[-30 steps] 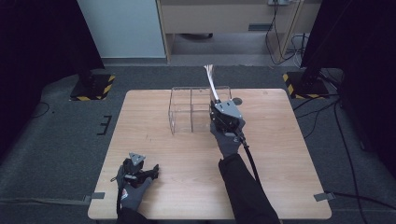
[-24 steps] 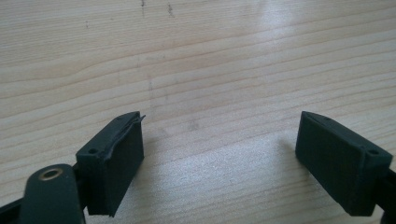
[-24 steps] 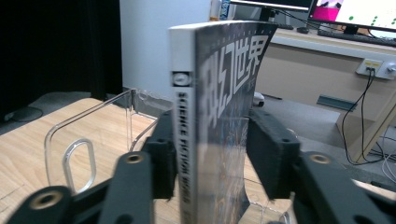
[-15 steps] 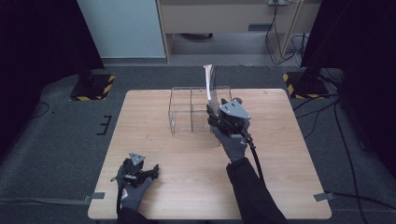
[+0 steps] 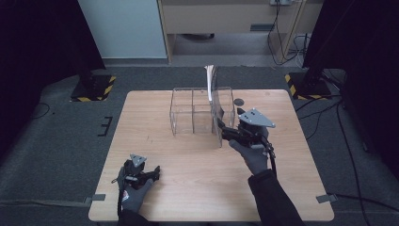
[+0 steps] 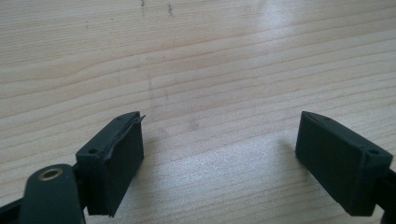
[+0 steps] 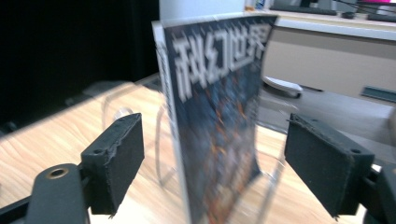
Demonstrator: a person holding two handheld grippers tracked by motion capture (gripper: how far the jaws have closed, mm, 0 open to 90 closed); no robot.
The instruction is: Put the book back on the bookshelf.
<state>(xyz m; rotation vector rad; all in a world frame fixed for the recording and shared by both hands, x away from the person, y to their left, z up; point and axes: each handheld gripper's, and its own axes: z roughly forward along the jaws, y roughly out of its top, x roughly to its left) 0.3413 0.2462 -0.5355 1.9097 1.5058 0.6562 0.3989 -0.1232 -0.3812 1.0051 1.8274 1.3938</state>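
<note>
Standing upright in the right-hand end of a clear acrylic rack [image 5: 195,115] on the worktop [image 5: 155,141]: a magazine [image 7: 217,116], apparently released, between the spread jaws of the right tool [image 7: 212,170]; left tool [image 6: 219,161] spread near the front edge

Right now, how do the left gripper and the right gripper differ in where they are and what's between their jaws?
The left gripper sits low at the table's near edge; the right gripper is up by the clear rack. The left gripper's jaws frame bare wood; the right gripper's jaws flank an upright magazine without touching it. Both are open.
</note>
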